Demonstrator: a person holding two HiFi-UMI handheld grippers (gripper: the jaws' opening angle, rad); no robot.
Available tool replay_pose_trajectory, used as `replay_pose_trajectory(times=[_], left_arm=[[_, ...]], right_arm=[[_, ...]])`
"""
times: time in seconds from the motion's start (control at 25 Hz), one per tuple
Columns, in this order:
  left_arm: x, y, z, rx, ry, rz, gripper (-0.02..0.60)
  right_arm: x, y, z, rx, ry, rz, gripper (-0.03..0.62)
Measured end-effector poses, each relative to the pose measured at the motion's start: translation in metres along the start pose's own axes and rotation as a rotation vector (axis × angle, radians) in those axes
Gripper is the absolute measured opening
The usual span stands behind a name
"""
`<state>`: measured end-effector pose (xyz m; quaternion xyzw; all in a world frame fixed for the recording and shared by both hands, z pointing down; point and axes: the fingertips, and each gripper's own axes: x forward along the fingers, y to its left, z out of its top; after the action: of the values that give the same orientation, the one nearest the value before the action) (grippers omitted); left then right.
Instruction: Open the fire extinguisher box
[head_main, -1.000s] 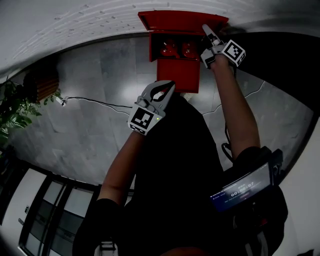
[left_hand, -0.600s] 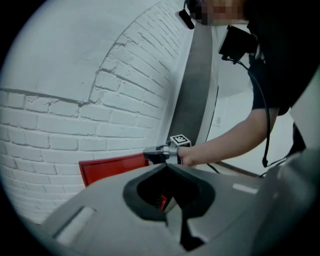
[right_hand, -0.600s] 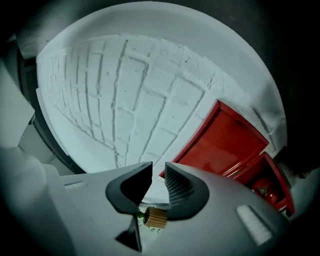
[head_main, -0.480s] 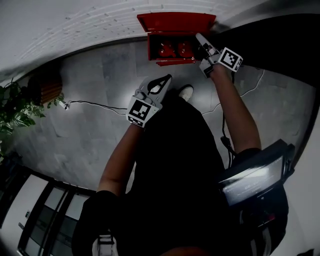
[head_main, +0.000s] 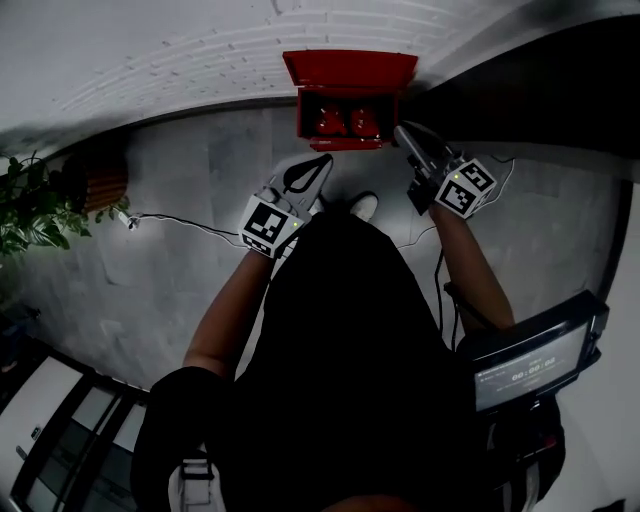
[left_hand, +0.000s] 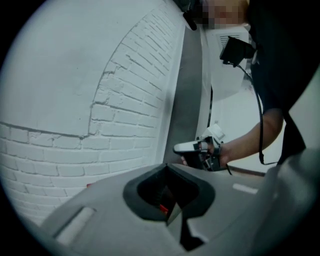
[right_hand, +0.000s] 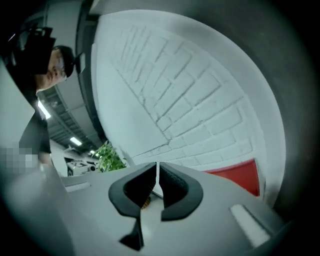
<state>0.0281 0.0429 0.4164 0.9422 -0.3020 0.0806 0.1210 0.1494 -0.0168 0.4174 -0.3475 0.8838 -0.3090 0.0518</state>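
Note:
The red fire extinguisher box (head_main: 348, 68) stands on the floor against the white brick wall, its lid raised. Two red extinguishers (head_main: 343, 120) show inside. My right gripper (head_main: 403, 133) hovers just right of the box, clear of it. Its jaws are closing to a thin slit with nothing between them, and a corner of the box (right_hand: 240, 175) lies beyond them in the right gripper view. My left gripper (head_main: 323, 162) hangs shut and empty below the box's front. The left gripper view looks past its jaws at the right gripper (left_hand: 189, 148).
A potted plant (head_main: 30, 210) stands at the left near a brown grille (head_main: 100, 175). A cable (head_main: 180, 215) runs across the grey floor. A white shoe (head_main: 365, 205) is in front of the box. A device with a screen (head_main: 530, 365) hangs at my right hip.
My right gripper has drawn back from the box's right edge toward me. The red front panel that hung below the box a second ago is out of sight. The left gripper barely moved.

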Motion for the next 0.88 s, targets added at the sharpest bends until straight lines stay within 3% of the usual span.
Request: replay_pose_trajectory(times=[0.24, 0.36, 0.88], left_arm=[[-0.023, -0.020, 0.063, 0.042, -0.080, -0.008, 0.001], [-0.024, -0.025, 0.076, 0.067, -0.114, -0.026, 0.002], [-0.026, -0.061, 0.131, 0.081, -0.157, -0.084, 0.002]], right_arm=[[-0.019, 0.104, 0.040, -0.361, -0.003, 0.097, 0.017], [-0.015, 0.138, 0.045, -0.461, -0.010, 0.156, 0.017], [-0.023, 0.188, 0.062, -0.579, -0.045, 0.198, 0.015]])
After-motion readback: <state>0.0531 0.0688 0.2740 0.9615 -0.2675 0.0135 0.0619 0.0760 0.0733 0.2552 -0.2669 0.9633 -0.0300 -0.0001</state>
